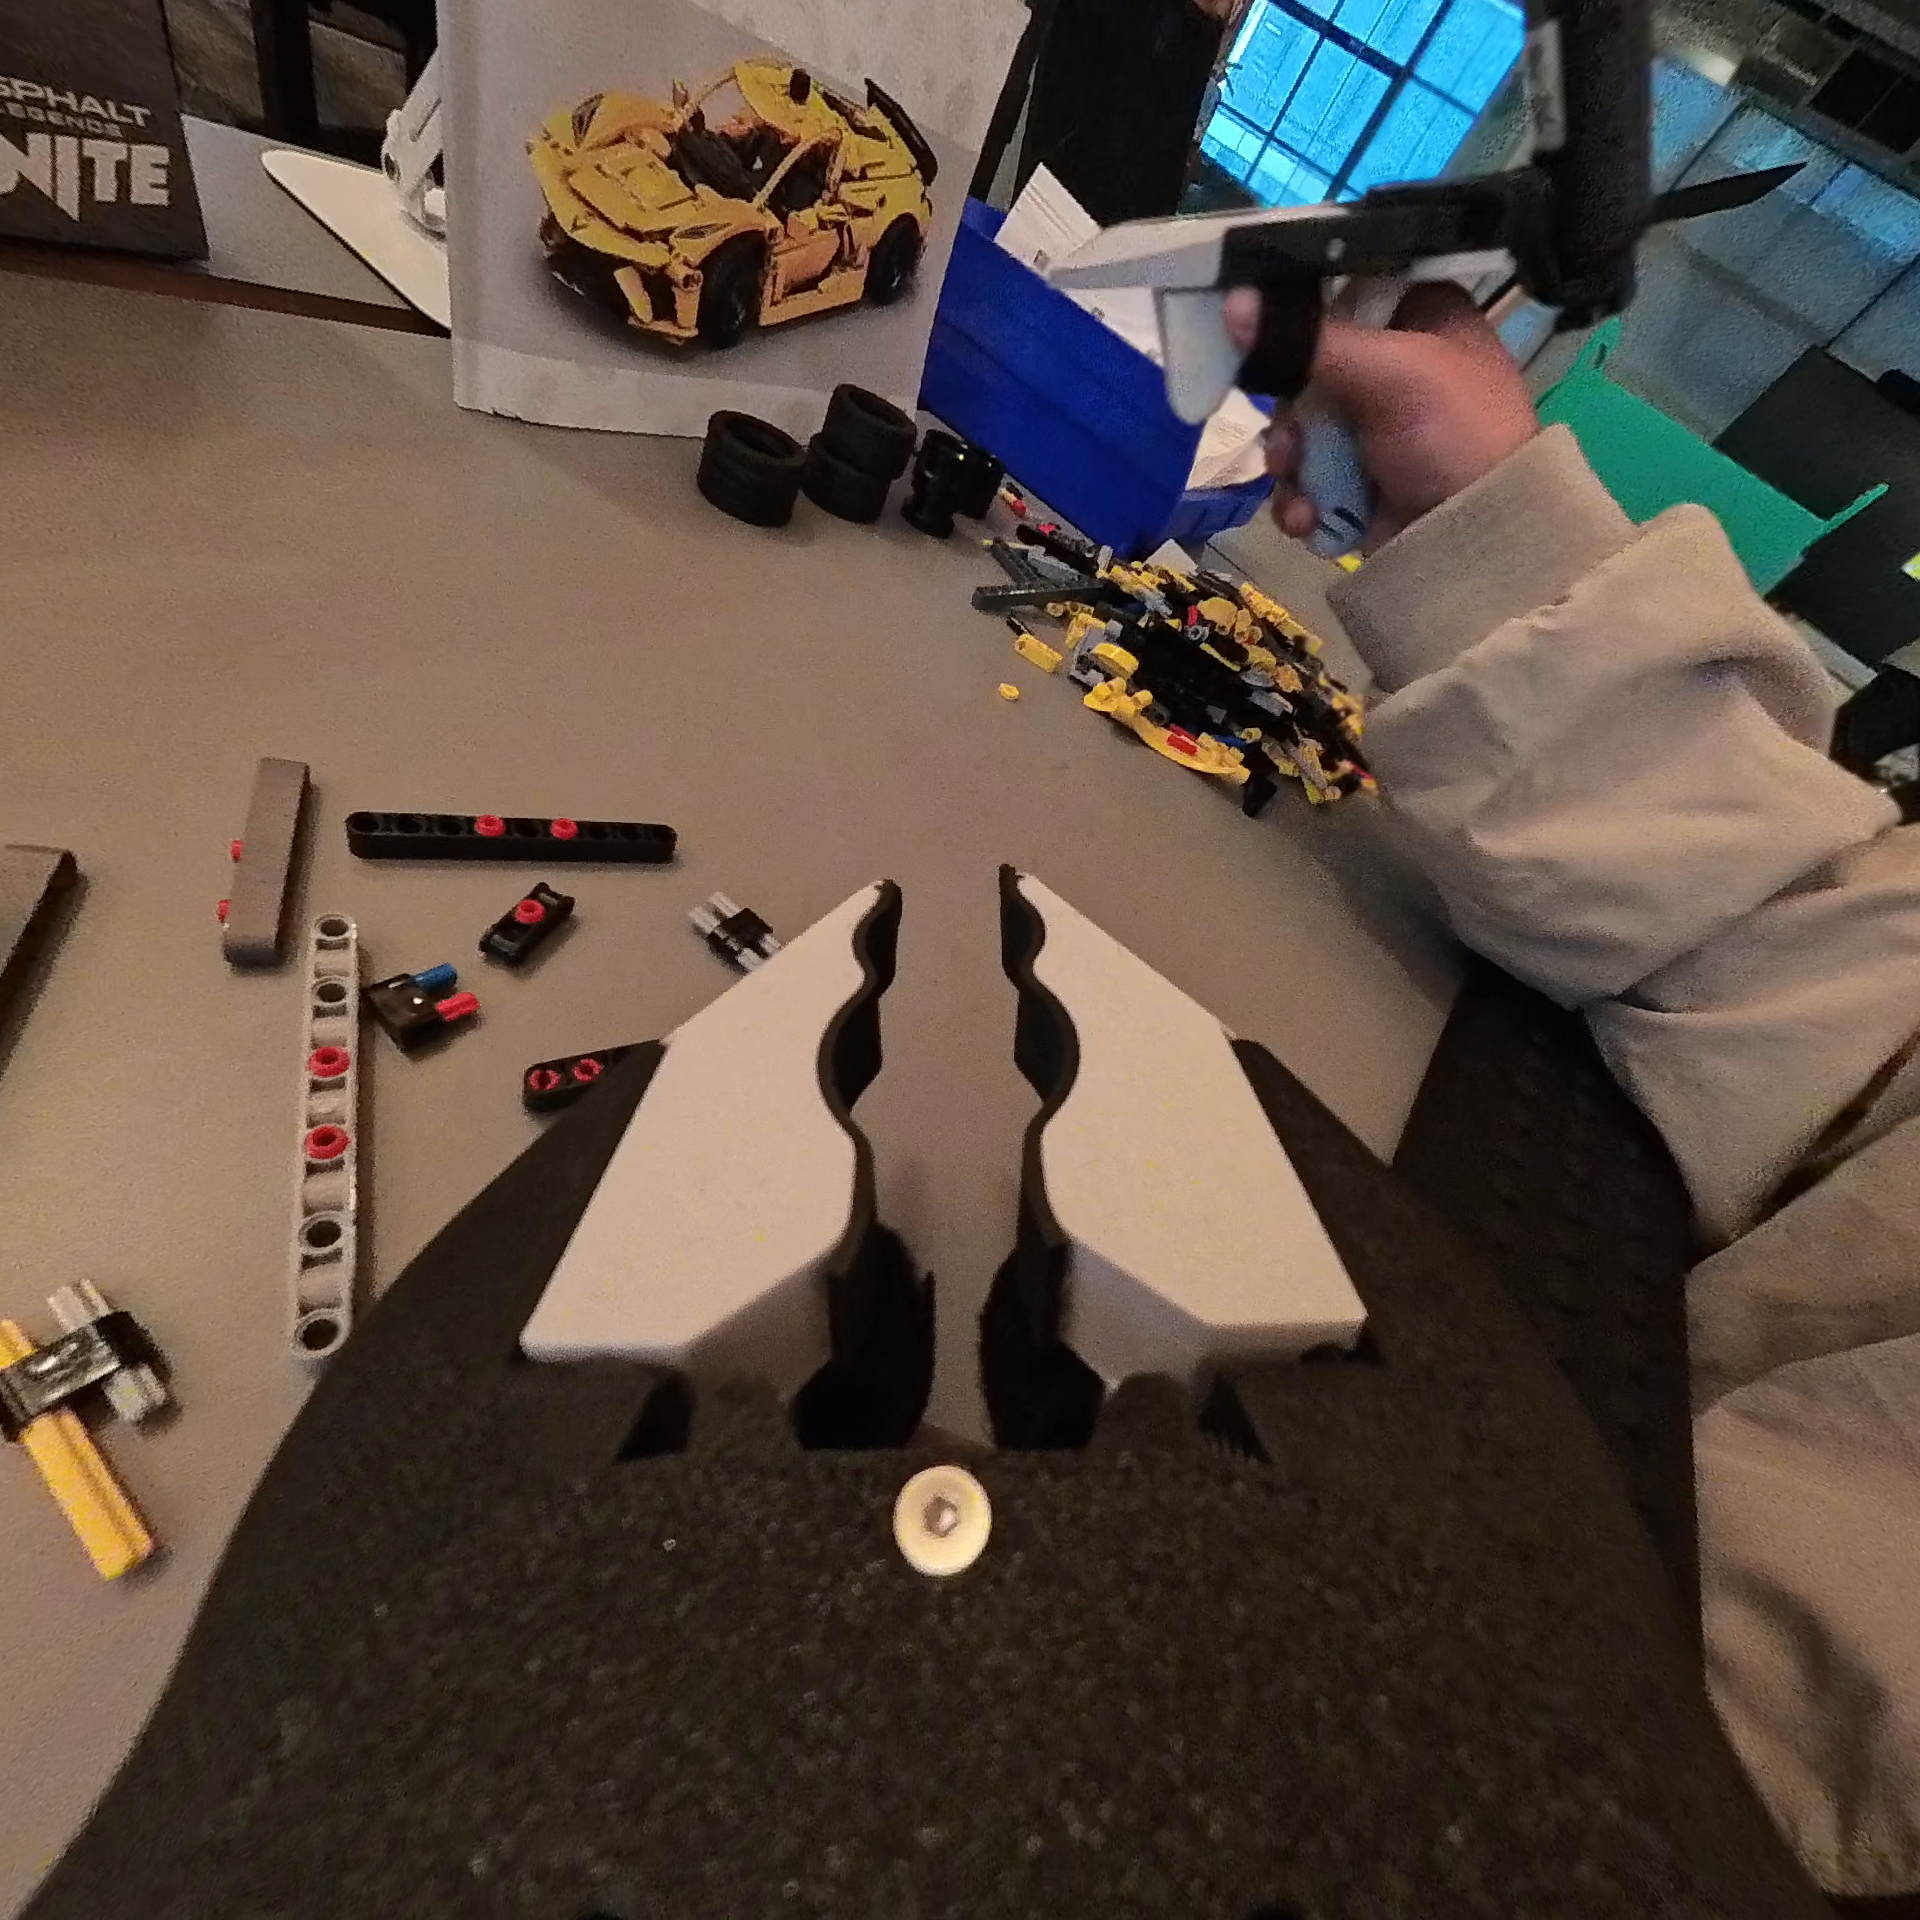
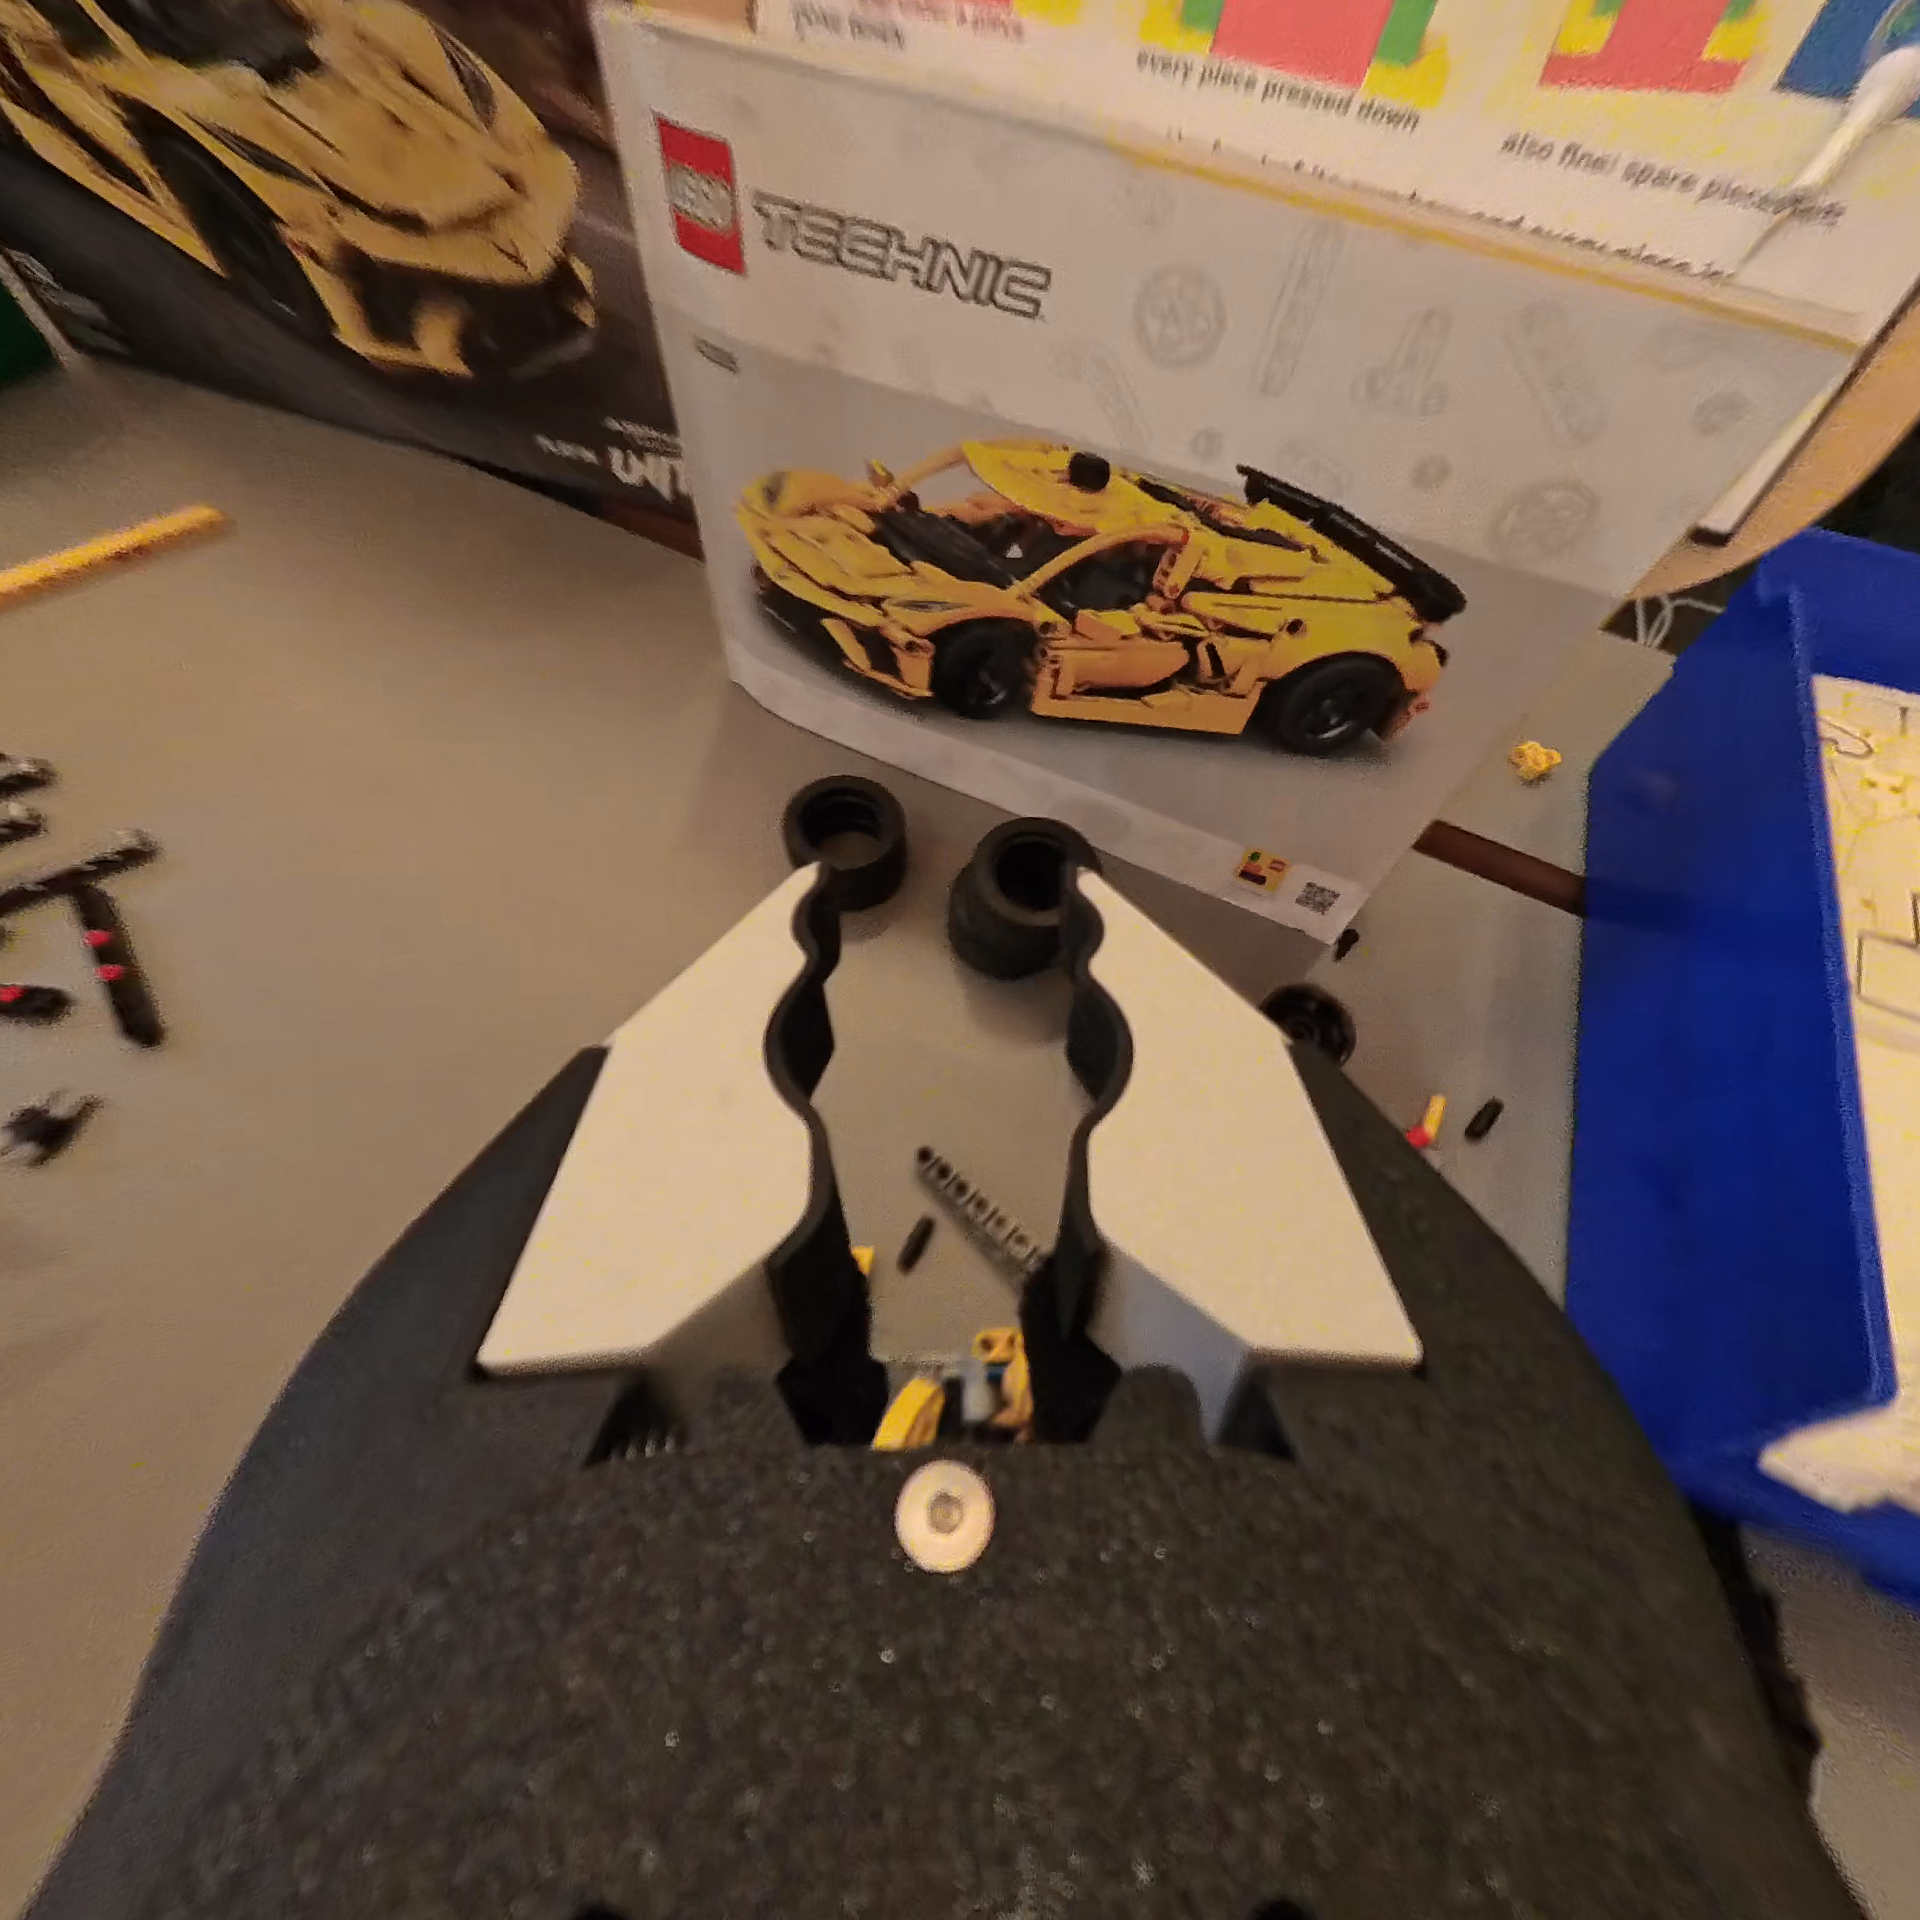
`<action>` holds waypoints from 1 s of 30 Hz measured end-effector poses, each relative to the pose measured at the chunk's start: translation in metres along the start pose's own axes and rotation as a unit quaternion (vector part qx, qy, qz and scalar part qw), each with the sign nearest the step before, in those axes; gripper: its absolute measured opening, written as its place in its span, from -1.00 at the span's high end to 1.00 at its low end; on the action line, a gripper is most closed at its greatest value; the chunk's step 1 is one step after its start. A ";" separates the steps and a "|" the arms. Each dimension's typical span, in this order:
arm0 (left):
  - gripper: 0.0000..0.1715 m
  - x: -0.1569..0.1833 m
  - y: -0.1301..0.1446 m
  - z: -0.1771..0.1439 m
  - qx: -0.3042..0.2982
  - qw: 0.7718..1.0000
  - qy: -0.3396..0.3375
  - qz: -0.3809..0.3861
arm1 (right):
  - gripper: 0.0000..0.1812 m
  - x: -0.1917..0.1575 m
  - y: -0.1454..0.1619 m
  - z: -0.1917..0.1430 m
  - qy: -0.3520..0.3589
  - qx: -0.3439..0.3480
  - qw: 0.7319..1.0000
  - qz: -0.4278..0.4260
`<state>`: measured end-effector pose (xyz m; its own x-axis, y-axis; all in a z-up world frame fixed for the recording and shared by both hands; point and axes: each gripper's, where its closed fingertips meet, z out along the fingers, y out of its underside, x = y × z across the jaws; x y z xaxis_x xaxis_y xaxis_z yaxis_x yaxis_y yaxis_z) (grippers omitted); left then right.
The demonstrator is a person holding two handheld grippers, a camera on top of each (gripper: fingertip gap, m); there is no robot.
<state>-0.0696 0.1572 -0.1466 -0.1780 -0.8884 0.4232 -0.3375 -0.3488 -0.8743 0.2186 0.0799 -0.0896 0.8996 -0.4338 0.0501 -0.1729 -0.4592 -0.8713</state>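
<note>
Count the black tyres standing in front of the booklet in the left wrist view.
3 tyres: one on the left, and two stacked beside it, upper on lower. The black wheel hub to their right is not counted; more may be hidden behind.

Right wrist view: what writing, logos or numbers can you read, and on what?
I won't copy out writing; this is where it stands.
On the booklet: a red logo and grey wordmark at top left, legible; a code square at lower right.
On the dark box: white lettering at its lower edge, blurred.
On the sheet behind the booklet: small print, blurred.
On the papers in the blue bin: too small to read.
</note>
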 end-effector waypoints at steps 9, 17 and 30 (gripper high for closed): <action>0.79 -0.044 -0.006 -0.038 -0.024 0.990 -0.126 0.054 | 0.47 -0.072 0.085 -0.055 -0.046 0.038 0.991 0.116; 0.79 -0.070 0.005 -0.120 -0.023 0.974 -0.219 0.047 | 0.54 -0.142 0.095 -0.087 -0.106 0.113 0.985 0.082; 0.89 -0.060 0.041 -0.208 -0.030 0.945 -0.324 0.000 | 0.64 -0.149 0.101 -0.084 -0.147 0.104 0.978 0.104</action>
<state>-0.2650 0.2585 -0.1587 0.4197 -0.8914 0.1710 -0.3935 -0.3485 -0.8507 0.0335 0.0334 -0.1440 0.9355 -0.2452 -0.2543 -0.3060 -0.2032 -0.9301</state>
